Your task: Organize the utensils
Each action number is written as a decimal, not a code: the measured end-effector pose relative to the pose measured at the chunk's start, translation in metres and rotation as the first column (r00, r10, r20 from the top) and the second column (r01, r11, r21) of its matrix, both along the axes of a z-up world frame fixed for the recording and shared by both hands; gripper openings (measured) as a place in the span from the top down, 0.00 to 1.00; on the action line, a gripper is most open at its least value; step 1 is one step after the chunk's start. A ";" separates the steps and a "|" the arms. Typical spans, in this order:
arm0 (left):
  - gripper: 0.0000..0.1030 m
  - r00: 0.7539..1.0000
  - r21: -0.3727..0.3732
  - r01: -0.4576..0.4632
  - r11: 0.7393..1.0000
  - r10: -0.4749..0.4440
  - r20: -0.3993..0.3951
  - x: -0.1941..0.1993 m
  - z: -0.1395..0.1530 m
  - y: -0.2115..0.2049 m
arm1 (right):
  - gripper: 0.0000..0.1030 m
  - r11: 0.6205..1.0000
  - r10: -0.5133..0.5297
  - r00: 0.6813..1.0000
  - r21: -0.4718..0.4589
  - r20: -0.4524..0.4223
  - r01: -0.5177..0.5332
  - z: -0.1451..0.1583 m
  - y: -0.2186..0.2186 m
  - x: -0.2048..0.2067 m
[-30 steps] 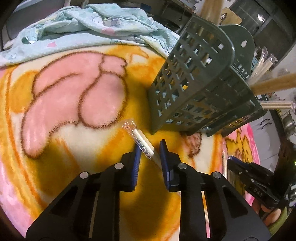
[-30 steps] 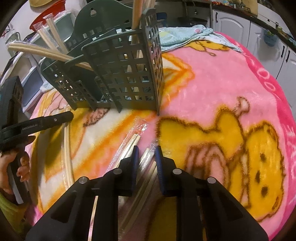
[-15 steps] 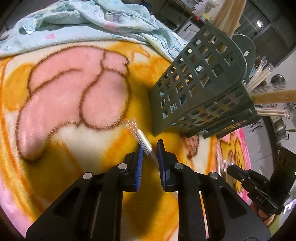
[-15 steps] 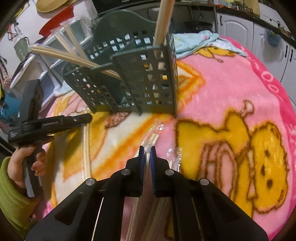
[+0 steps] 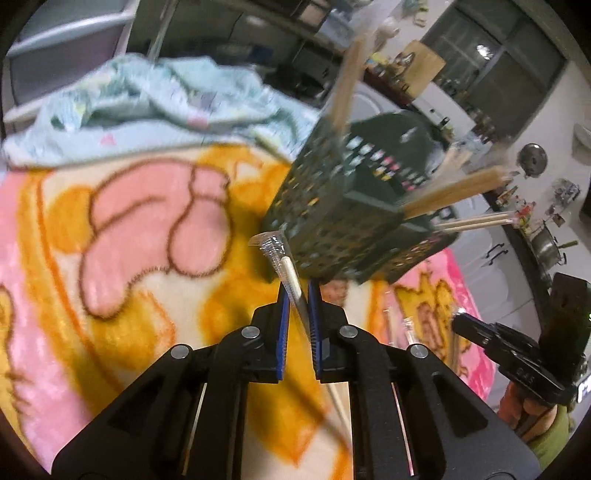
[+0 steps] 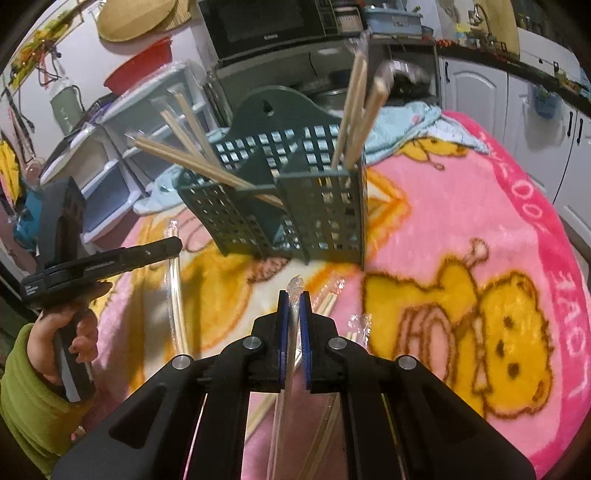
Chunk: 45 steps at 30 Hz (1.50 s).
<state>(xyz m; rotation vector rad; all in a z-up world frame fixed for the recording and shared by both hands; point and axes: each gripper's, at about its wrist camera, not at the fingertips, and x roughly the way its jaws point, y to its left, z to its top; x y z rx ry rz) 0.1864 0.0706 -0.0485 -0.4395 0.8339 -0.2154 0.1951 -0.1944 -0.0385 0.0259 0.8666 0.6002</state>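
A dark green plastic utensil caddy (image 6: pixel 295 206) stands on the cartoon blanket (image 6: pixel 461 236), with wrapped wooden chopsticks (image 6: pixel 354 110) sticking out of its compartments; it also shows in the left wrist view (image 5: pixel 351 214). My left gripper (image 5: pixel 297 295) is shut on a clear-wrapped white utensil (image 5: pixel 286 266), lifted off the blanket just in front of the caddy. My right gripper (image 6: pixel 293 306) is shut on wrapped chopsticks (image 6: pixel 290 354), held above the blanket before the caddy. Each gripper shows in the other's view, the left (image 6: pixel 110 258) and the right (image 5: pixel 517 354).
More wrapped chopsticks (image 6: pixel 325 306) lie on the blanket under my right gripper, and a long wrapped pair (image 6: pixel 175 295) lies to the left. A crumpled light blue cloth (image 5: pixel 147 103) lies behind the caddy. Shelves (image 6: pixel 122 147), a microwave (image 6: pixel 273 26) and cabinets surround the table.
Both grippers closed on their wrapped utensils and lifted them off the blanket. Both views rose and tilted up toward the caddy.
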 end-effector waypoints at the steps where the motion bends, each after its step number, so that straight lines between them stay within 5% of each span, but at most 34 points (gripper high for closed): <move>1: 0.95 1.000 0.003 0.003 1.000 -0.003 0.014 -0.003 0.004 -0.004 | 0.94 1.000 0.002 1.000 0.003 0.010 -0.002 0.004 -0.001 -0.002; 23: 0.97 0.966 0.043 0.108 0.993 -0.115 0.230 -0.039 0.081 -0.063 | 0.95 0.998 -0.003 0.974 0.062 0.228 -0.012 0.076 -0.009 -0.032; 45: 0.97 0.888 0.135 0.127 0.983 -0.173 0.425 -0.021 0.163 -0.099 | 0.95 0.987 -0.053 0.891 0.157 0.450 -0.021 0.135 -0.019 -0.040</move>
